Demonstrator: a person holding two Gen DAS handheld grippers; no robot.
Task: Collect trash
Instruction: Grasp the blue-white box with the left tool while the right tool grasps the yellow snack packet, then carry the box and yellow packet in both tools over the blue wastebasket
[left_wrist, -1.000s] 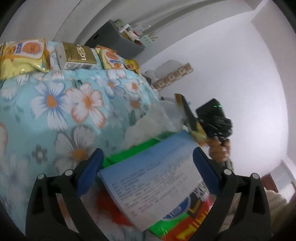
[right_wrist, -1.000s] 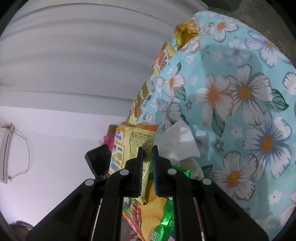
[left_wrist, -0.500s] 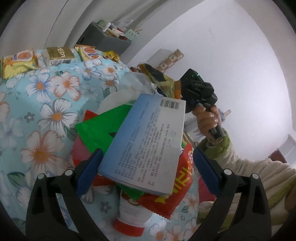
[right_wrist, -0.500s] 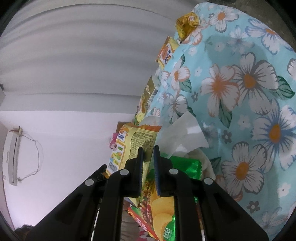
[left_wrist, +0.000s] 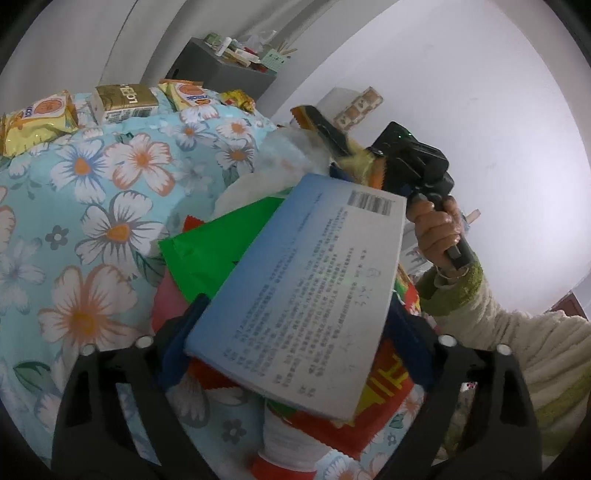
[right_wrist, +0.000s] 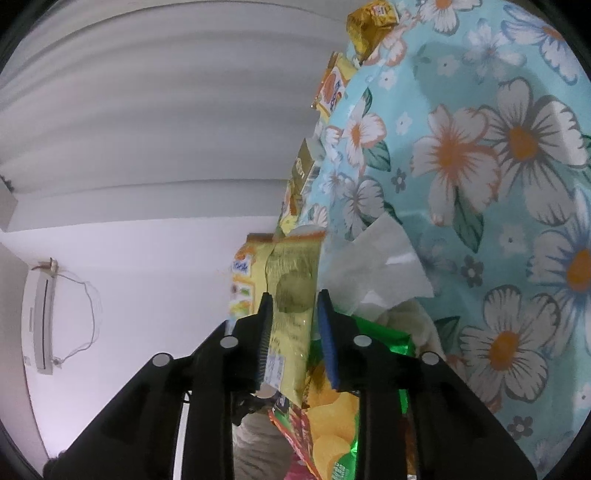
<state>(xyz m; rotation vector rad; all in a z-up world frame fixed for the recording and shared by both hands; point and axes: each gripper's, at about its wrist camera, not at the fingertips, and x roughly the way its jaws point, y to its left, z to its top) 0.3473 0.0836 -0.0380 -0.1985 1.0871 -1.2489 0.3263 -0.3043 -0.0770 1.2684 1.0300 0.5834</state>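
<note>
In the left wrist view my left gripper (left_wrist: 295, 328) has a blue and white printed box (left_wrist: 306, 280) across its blue pads. Its jaws are closing on the box, which hangs tilted over a pile of trash: a green bag (left_wrist: 221, 251), a red bag (left_wrist: 384, 398) and a white bottle with a red cap (left_wrist: 291, 439). My right gripper (right_wrist: 295, 306) is opening. A yellow snack wrapper (right_wrist: 291, 295) stands loose between its parted pads, above a green chips bag (right_wrist: 332, 424) and a white tissue (right_wrist: 376, 266). The left wrist view shows the right gripper (left_wrist: 332, 136) beyond the box.
A floral blue cloth (left_wrist: 92, 221) covers the table. Along its far edge lie yellow snack packets (left_wrist: 37, 118), a gold box (left_wrist: 125, 99) and a small gold wrapper (right_wrist: 369, 26). A grey cabinet (left_wrist: 221, 70) stands behind. A hand and sleeve (left_wrist: 436, 229) hold the right gripper.
The right jaws have spread apart off the yellow wrapper. The box has turned in the left jaws, from lying crosswise to pointing away. The left view has pulled back, showing the pile.
</note>
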